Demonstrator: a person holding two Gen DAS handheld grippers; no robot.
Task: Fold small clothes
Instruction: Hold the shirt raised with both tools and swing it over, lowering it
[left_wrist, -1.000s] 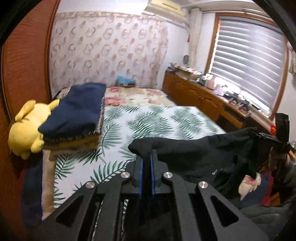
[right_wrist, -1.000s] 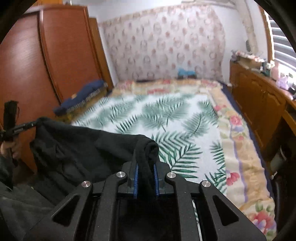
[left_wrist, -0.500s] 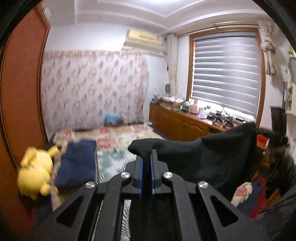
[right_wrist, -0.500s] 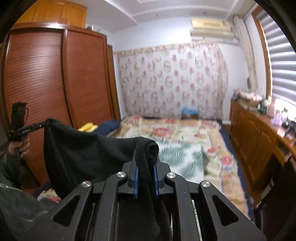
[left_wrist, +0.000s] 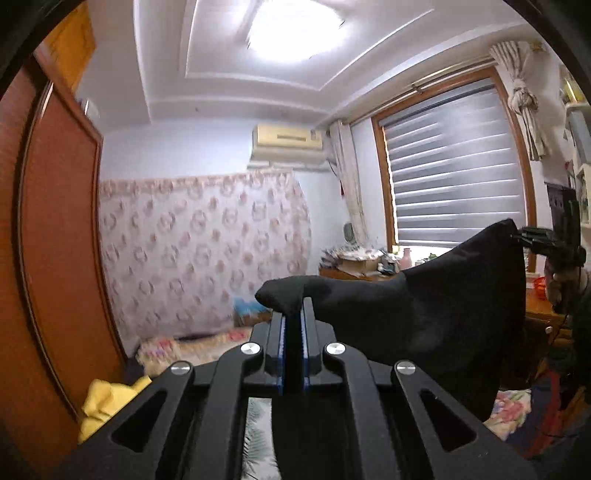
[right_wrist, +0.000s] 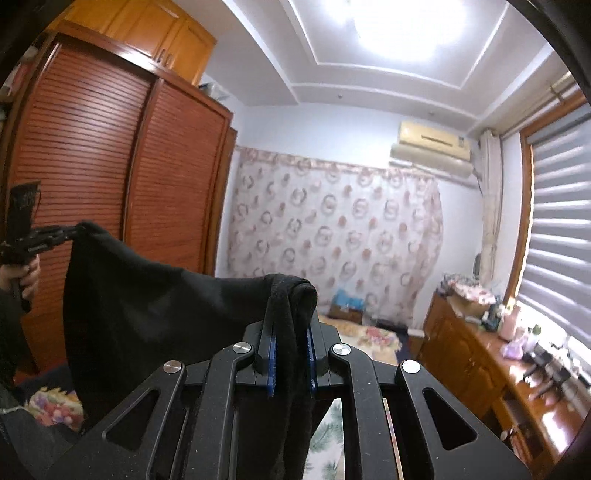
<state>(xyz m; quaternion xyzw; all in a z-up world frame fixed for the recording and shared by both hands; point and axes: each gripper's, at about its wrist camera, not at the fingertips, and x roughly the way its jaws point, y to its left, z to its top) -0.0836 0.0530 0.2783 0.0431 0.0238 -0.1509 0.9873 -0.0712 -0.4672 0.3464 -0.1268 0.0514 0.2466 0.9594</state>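
Bedroom ceiling fills both views; my left gripper (left_wrist: 291, 325) and right gripper (right_wrist: 290, 332) each pinch the black garment (left_wrist: 424, 314), stretched three-to-nine o'clock between them.

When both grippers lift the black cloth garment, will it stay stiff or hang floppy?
Probably floppy: the black cloth garment sags in a curve between the left gripper and the right gripper. It seems light, since thin pinches at two corners hold it up. Its bunched corner suggests it compresses easily.
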